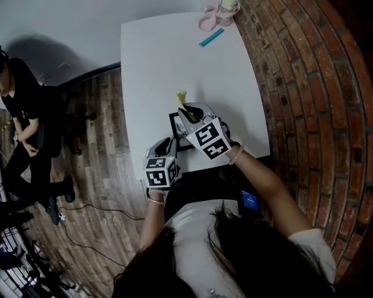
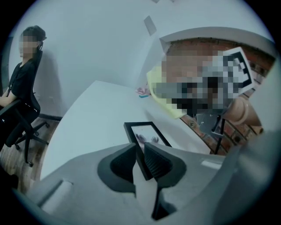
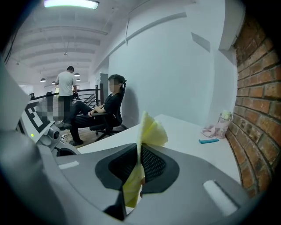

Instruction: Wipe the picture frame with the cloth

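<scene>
A black picture frame [image 2: 145, 133] lies near the front edge of the white table [image 1: 175, 58]; in the head view the picture frame [image 1: 175, 128] is mostly hidden under the grippers. My left gripper [image 2: 140, 159] is shut on the frame's near edge, and the left gripper [image 1: 173, 143] comes in from the table's front. My right gripper [image 3: 138, 165] is shut on a yellow cloth [image 3: 152, 131]. The right gripper [image 1: 186, 110] hovers over the frame's far side, with the cloth [image 1: 181, 96] sticking out beyond its tips. The cloth [image 2: 159, 94] hangs above the frame.
A pink item with a small bottle [image 1: 214, 16] and a teal object [image 1: 211, 37] sit at the table's far right corner. A brick wall [image 1: 303, 87] runs along the right. A person [image 1: 20, 110] sits in an office chair on the wood floor at left.
</scene>
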A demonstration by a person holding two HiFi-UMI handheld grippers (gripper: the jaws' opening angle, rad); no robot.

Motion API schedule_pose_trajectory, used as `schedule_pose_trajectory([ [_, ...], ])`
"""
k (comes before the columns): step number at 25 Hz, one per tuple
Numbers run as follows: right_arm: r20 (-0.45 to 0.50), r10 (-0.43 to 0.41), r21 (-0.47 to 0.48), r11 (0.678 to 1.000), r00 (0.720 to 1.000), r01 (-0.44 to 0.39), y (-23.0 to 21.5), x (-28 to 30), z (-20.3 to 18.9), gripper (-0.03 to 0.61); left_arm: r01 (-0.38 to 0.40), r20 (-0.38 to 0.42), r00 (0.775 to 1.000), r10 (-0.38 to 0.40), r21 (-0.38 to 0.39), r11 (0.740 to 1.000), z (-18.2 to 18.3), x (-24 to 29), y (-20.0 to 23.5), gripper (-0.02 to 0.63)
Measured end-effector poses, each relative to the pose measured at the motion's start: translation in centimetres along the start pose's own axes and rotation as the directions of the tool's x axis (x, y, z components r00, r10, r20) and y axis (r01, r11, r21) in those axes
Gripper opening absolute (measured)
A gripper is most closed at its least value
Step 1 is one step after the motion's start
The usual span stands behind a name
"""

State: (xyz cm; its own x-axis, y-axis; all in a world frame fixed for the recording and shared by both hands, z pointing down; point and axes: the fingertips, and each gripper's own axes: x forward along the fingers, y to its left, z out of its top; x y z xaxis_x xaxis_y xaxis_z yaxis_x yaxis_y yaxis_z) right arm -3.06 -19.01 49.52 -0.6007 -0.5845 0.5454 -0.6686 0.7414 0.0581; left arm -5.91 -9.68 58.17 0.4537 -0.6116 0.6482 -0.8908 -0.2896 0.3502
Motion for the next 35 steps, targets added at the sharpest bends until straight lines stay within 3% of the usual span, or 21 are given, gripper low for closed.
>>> schedule_pose_trajectory([
  [9,-0.098,0.074,-0.017,0.997,0.992,-0.076,0.8,3.2,-1.8,0.031,0.004,-0.053,0.999,-0.006,-0.031,1.000,-1.3,1.1,0.3,0.075],
  [20,-0.218,0.190,-0.017,0.980,0.957,-0.198,3.4,6.7,-4.6,0.031,0.015,-0.125,0.992,-0.022,-0.058,0.998,-2.8,2.0,0.4,0.075],
  [35,-0.312,0.197,-0.010,0.978,0.929,-0.210,3.8,8.3,-6.9,0.032,0.027,-0.128,0.991,-0.040,-0.100,0.995,-2.7,2.1,0.4,0.075],
])
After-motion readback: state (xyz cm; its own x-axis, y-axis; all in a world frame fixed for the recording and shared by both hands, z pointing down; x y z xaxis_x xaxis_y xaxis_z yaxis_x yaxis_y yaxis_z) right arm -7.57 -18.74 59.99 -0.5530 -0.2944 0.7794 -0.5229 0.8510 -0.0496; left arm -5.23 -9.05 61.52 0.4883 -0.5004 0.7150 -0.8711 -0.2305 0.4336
